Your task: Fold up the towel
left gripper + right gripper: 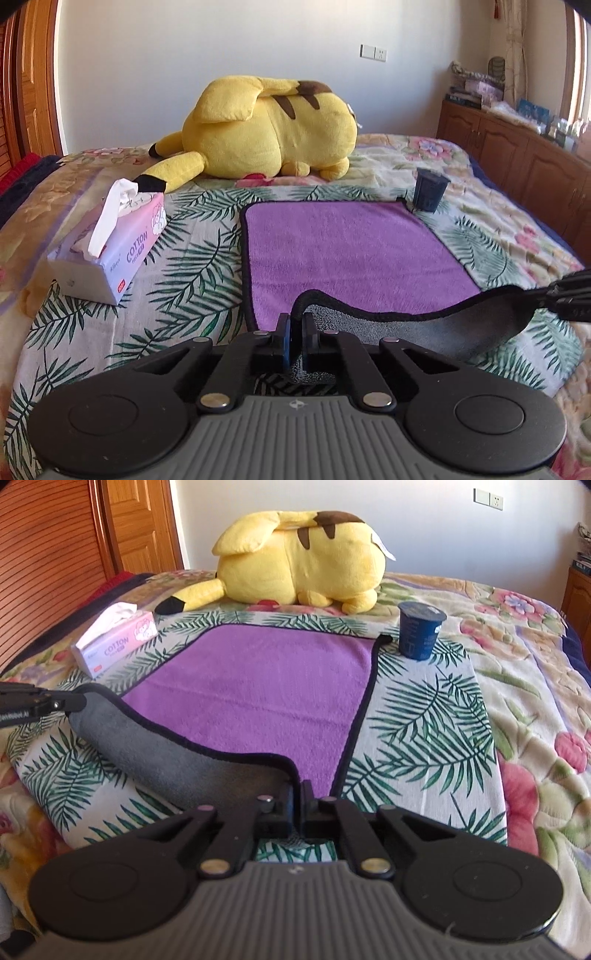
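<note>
A purple towel (347,254) with a black hem and a grey underside lies flat on the leaf-print bed cover; it also shows in the right wrist view (258,698). My left gripper (296,325) is shut on the towel's near left corner. My right gripper (298,797) is shut on the near right corner. The near edge hangs between them, lifted off the bed, with the grey underside (166,753) turned up. The right gripper also shows at the right edge of the left wrist view (550,299), and the left gripper at the left edge of the right wrist view (70,701).
A yellow plush toy (273,125) lies at the far side of the bed. A tissue box (110,251) sits left of the towel. A dark blue cup (419,629) stands at the towel's far right corner. A wooden cabinet (517,155) stands to the right.
</note>
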`<action>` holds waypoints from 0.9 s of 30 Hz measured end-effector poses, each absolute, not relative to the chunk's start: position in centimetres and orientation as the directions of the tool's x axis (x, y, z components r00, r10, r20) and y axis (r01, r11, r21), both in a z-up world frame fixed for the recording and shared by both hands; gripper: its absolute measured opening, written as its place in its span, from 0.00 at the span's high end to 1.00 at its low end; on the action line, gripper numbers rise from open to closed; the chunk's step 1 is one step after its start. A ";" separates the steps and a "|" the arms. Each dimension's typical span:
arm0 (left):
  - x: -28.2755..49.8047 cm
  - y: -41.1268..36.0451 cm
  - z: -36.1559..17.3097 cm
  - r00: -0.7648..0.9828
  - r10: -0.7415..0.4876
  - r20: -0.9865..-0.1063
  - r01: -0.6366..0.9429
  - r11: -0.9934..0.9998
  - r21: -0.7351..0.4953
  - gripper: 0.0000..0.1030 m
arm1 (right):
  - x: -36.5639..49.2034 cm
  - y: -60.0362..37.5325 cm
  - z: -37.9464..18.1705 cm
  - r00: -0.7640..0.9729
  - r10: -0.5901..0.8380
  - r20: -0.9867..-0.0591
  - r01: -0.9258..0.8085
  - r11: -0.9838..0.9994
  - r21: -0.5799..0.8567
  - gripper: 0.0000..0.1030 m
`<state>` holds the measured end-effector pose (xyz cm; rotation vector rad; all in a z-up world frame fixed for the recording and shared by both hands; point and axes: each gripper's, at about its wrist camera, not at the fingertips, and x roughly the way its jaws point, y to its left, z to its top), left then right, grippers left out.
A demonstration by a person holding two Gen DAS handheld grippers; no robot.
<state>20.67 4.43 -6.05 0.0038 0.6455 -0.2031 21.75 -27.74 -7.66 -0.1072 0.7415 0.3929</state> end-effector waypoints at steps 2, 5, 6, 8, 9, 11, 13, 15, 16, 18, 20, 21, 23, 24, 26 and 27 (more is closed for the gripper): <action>20.6 4.3 -5.5 0.789 -0.190 -0.584 0.194 0.979 -0.056 1.00 | 21.9 -27.7 -7.5 0.677 0.310 -0.668 -0.387 0.921 0.036 0.96; 20.5 4.0 -5.1 0.795 -0.188 -0.576 0.202 0.979 -0.040 1.00 | 22.1 -27.7 -7.2 0.690 0.315 -0.651 -0.389 0.921 0.034 0.96; 20.5 3.9 -5.1 0.796 -0.187 -0.575 0.203 0.978 -0.036 1.00 | 22.2 -27.7 -7.1 0.695 0.317 -0.645 -0.389 0.921 0.033 0.96; 20.5 3.9 -4.9 0.799 -0.185 -0.572 0.202 0.979 -0.034 1.00 | 22.4 -27.8 -6.9 0.704 0.318 -0.635 -0.387 0.921 0.033 0.96; 20.6 4.0 -4.9 0.800 -0.184 -0.571 0.201 0.979 -0.035 1.00 | 22.5 -27.8 -6.8 0.708 0.319 -0.630 -0.387 0.922 0.032 0.96; 20.7 4.1 -4.7 0.801 -0.184 -0.569 0.198 0.979 -0.037 1.00 | 22.6 -27.8 -6.7 0.716 0.320 -0.621 -0.387 0.921 0.028 0.96; 20.9 4.1 -4.6 0.802 -0.182 -0.569 0.196 0.980 -0.036 1.00 | 22.8 -27.8 -6.6 0.722 0.319 -0.613 -0.387 0.922 0.025 0.96; 21.1 4.1 -4.5 0.802 -0.179 -0.570 0.196 0.980 -0.033 1.00 | 23.0 -27.8 -6.5 0.728 0.320 -0.607 -0.387 0.922 0.022 0.96; 21.2 4.2 -4.5 0.801 -0.178 -0.572 0.195 0.980 -0.033 1.00 | 23.0 -27.8 -6.4 0.730 0.322 -0.603 -0.388 0.921 0.022 0.96; 21.4 4.3 -4.4 0.800 -0.176 -0.573 0.192 0.981 -0.033 1.00 | 23.1 -27.6 -6.3 0.735 0.321 -0.598 -0.390 0.921 0.015 0.96; 21.7 4.3 -4.3 0.800 -0.175 -0.574 0.192 0.981 -0.030 1.00 | 23.1 -27.5 -6.2 0.738 0.326 -0.591 -0.398 0.917 0.010 0.96; 21.7 4.4 -4.3 0.800 -0.174 -0.574 0.193 0.981 -0.029 1.00 | 23.1 -27.4 -6.1 0.739 0.330 -0.588 -0.401 0.916 0.010 0.96; 21.9 4.3 -4.2 0.801 -0.173 -0.573 0.195 0.981 -0.024 1.00 | 23.1 -27.4 -5.9 0.743 0.334 -0.581 -0.405 0.914 0.008 0.96; 22.0 4.3 -4.2 0.802 -0.172 -0.572 0.196 0.980 -0.021 1.00 | 23.1 -27.3 -5.8 0.745 0.336 -0.576 -0.407 0.913 0.006 0.96; 22.1 4.3 -4.1 0.803 -0.170 -0.570 0.197 0.980 -0.015 1.00 | 23.1 -27.2 -5.5 0.751 0.341 -0.566 -0.412 0.911 0.002 0.96; 22.2 4.3 -4.0 0.804 -0.169 -0.570 0.197 0.980 -0.014 1.00 | 23.1 -27.1 -5.4 0.754 0.341 -0.561 -0.413 0.911 -0.002 0.96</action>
